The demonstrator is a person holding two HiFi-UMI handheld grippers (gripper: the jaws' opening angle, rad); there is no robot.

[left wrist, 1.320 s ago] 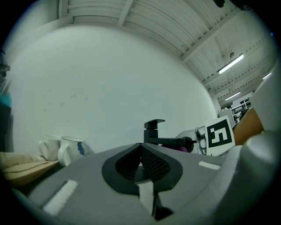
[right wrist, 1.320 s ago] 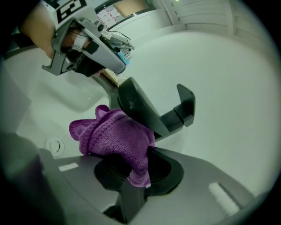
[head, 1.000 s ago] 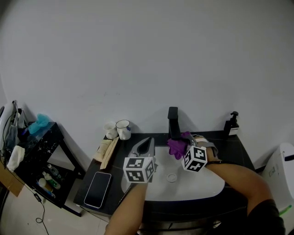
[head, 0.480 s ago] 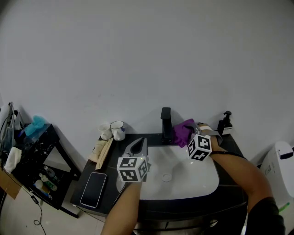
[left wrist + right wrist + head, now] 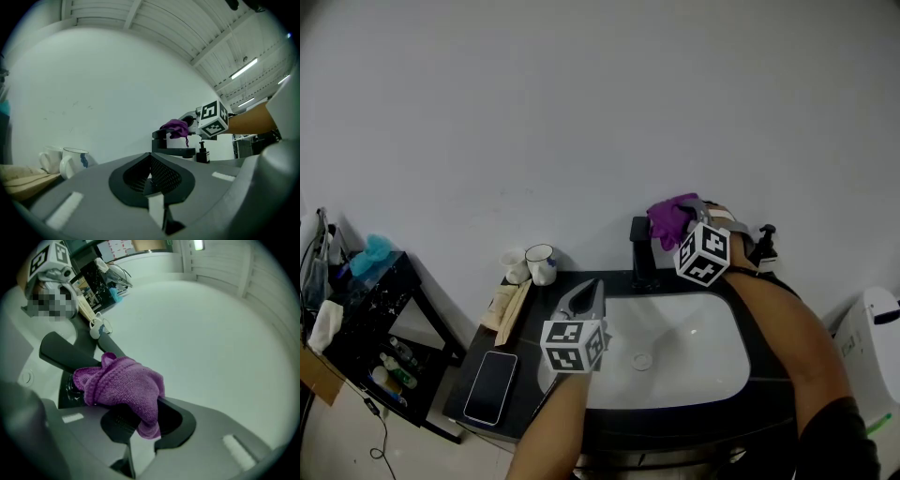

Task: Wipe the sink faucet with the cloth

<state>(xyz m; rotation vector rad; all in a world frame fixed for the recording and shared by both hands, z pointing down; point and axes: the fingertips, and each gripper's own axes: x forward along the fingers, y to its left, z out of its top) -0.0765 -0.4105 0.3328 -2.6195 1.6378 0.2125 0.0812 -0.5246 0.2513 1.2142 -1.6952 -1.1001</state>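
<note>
A black faucet [image 5: 641,251] stands at the back of the white sink [image 5: 694,361]. My right gripper [image 5: 682,225] is shut on a bunched purple cloth [image 5: 671,217], held at the faucet's top on its right side, close to the wall. In the right gripper view the cloth [image 5: 119,383] hides the fingertips and lies against the faucet's head, with the black spout [image 5: 63,355] running off to the left. My left gripper [image 5: 589,292] hovers over the sink's left rim, shut on nothing. From there the faucet [image 5: 168,140] and cloth [image 5: 175,127] show ahead.
Two mugs [image 5: 542,263] stand at the counter's back left beside wooden items [image 5: 512,302]. A phone [image 5: 489,386] lies at the front left. A soap bottle [image 5: 764,246] stands behind my right arm. A black rack [image 5: 366,314] is further left, a white bin [image 5: 874,342] at the right.
My right gripper has carried the cloth up from in front of the faucet, over its right side, to its top near the wall. The left gripper has barely moved.
</note>
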